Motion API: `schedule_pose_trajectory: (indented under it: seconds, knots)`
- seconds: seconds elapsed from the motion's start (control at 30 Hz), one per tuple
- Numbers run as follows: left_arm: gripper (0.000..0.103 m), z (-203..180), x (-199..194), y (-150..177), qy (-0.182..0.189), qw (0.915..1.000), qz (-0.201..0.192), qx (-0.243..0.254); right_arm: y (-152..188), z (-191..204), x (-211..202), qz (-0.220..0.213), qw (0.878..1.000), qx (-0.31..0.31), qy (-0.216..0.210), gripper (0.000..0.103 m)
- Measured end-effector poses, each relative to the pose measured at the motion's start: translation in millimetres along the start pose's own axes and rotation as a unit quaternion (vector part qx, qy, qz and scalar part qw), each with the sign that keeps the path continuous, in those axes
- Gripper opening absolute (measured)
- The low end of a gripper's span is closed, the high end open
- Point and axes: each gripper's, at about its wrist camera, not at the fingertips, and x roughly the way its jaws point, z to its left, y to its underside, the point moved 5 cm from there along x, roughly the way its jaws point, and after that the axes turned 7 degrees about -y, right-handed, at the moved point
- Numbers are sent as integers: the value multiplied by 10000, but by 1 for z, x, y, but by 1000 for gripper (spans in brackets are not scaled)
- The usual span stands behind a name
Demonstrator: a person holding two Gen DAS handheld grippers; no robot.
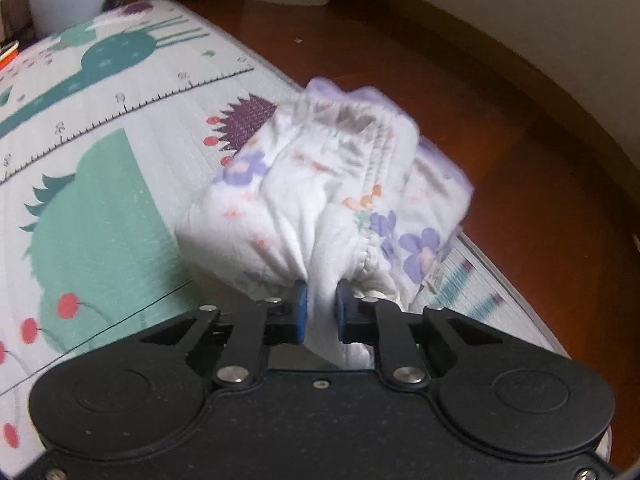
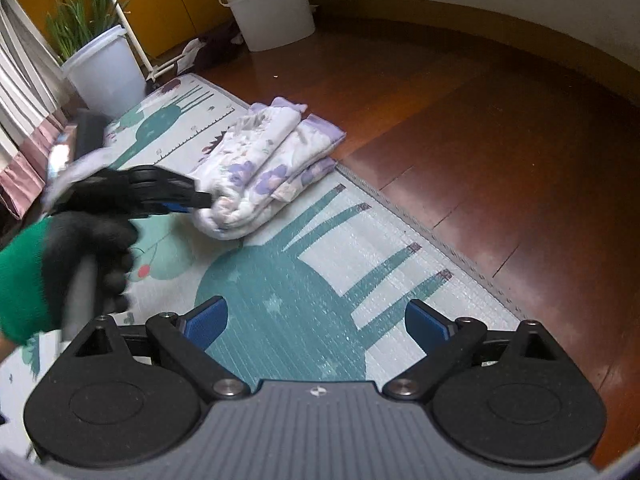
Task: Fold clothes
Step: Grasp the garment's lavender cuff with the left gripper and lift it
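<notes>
Left tool (image 1: pixel 322 308) on floral garment (image 1: pixel 328 184).

Right tongs (image 2: pixel 316 326) gape — left tongs (image 2: pixel 200 202) pinch folded garment (image 2: pixel 264 168).

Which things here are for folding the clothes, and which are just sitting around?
For the folding:
- flowery folded garment, at the mat's edge
- left gripper, jaws shut on the garment
- right gripper, jaws open, holding nothing
- play mat under the garment

Just sitting around:
- white bucket by the wall
- potted plant
- wooden floor
</notes>
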Motion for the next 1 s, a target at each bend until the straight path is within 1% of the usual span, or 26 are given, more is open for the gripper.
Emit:
schedule_pose_trajectory:
  seconds: [0.07, 0.13, 0.27, 0.33, 0.4, 0.47, 0.57, 0.63, 0.7, 0.8, 0.83, 0.87, 0.9, 0.93, 0.97, 1.0]
  knots:
    - [11, 12, -27, 17, 149, 9999, -11, 32, 5, 6, 1, 118, 9999, -51, -91, 95]
    - [11, 28, -54, 41, 174, 9998, 56, 76, 13, 18, 1, 249, 9993, -226, -158, 95]
    - [11, 81, -115, 107, 112, 9992, 322, 199, 30, 38, 4, 564, 9973, -365, -312, 95]
    - [11, 114, -148, 145, -15, 9981, 539, 282, 39, 50, 7, 710, 9961, -374, -372, 95]
    - [11, 145, -176, 182, -171, 9958, 795, 418, 51, 68, 14, 921, 9933, -503, -475, 90]
    - [11, 174, -207, 220, -372, 9913, 1096, 620, 66, 89, 22, 1154, 9899, -639, -524, 87]
    - [11, 214, -248, 265, -699, 9849, 1383, 779, 90, 127, 28, 1546, 9810, -927, -714, 82]
    - [12, 237, -270, 289, -894, 9796, 1585, 849, 101, 157, 28, 1770, 9724, -1279, -826, 82]
    - [21, 253, -292, 294, -940, 9772, 1671, 912, 103, 190, 21, 1903, 9611, -1747, -977, 81]
    - [23, 276, -325, 302, -1007, 9733, 1799, 1006, 96, 235, 6, 2015, 9440, -2324, -1191, 80]
    - [26, 283, -336, 305, -1029, 9720, 1842, 1038, 95, 251, -1, 2023, 9353, -2646, -1193, 80]
    - [38, 291, -348, 307, -1052, 9706, 1884, 1069, 93, 267, -7, 2029, 9256, -2964, -1194, 80]
    - [53, 298, -357, 307, -1080, 9706, 1866, 1072, 92, 283, -14, 2051, 9146, -3274, -1194, 80]
    - [56, 304, -360, 301, -1113, 9729, 1744, 1033, 90, 297, -19, 2129, 9019, -3564, -1195, 80]
    - [56, 311, -359, 295, -1118, 9752, 1630, 994, 87, 311, -24, 2198, 8897, -3823, -1182, 80]
    - [56, 313, -357, 288, -1076, 9777, 1536, 941, 85, 322, -28, 2245, 8815, -3998, -1130, 80]
